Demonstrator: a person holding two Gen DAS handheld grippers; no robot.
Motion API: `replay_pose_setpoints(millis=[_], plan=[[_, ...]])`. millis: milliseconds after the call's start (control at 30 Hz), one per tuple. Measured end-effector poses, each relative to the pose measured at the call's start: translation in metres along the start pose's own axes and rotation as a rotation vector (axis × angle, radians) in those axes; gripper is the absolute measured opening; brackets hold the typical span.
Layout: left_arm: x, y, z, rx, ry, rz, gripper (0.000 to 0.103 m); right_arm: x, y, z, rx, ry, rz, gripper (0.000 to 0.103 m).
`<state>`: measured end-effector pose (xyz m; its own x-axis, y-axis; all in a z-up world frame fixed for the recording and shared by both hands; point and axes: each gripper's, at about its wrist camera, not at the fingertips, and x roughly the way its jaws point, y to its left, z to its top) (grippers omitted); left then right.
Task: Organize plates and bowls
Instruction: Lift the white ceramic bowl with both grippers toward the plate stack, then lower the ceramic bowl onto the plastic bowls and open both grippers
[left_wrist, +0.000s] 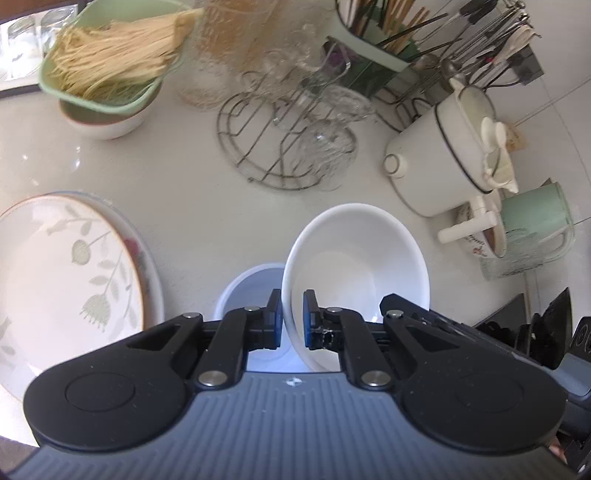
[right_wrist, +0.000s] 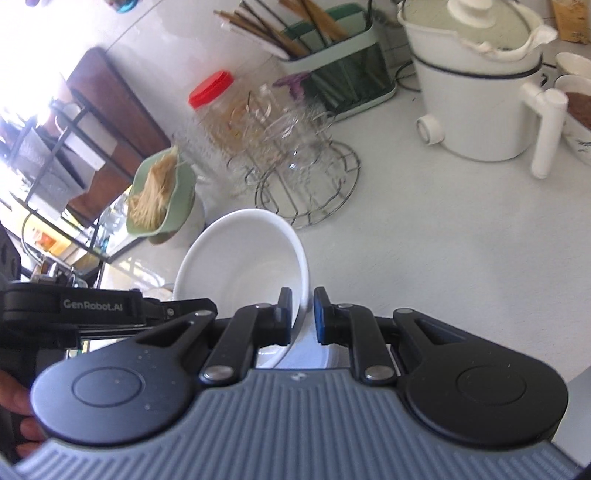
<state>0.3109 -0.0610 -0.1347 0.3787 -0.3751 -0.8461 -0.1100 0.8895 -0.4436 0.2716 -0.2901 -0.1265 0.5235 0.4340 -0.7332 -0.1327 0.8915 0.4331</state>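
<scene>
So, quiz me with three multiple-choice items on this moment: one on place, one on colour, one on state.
1. Where is the floral plate, seen from the left wrist?
A. Left of the held bowl
B. On the wire rack
C. Inside the pot

2. What colour is the jar lid?
A. Blue
B. Red
C. Black

3. How do the left tongs stand?
A. Wide open, empty
B. Shut on the white bowl
C. Shut on a plate

A: it lies at the left edge. B: plainly red. B: both pads pinch the bowl's rim.
</scene>
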Motion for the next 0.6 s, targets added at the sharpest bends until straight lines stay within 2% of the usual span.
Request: replay_pose_setpoints(millis=[233, 467, 533, 600], plan=[[0.010, 0.014, -0.007, -0.024, 0.021, 0.062, 0.011, 0.020, 0.015, -0.008, -0.075, 0.029, -0.039, 0.015], [0.016, 0.024, -0.008, -0.038, 0.042, 0.082, 0.012, 0.037, 0.013, -0.015, -0.054, 0.075, -0.027, 0.016], [0.016, 0.027, -0.009, -0.046, 0.053, 0.084, 0.021, 0.036, 0.012, -0.013, -0.047, 0.072, -0.013, 0.017], [0.013, 0.027, -0.010, -0.031, 0.045, 0.089, 0.034, 0.032, 0.011, -0.010, -0.035, 0.060, 0.000, 0.017]])
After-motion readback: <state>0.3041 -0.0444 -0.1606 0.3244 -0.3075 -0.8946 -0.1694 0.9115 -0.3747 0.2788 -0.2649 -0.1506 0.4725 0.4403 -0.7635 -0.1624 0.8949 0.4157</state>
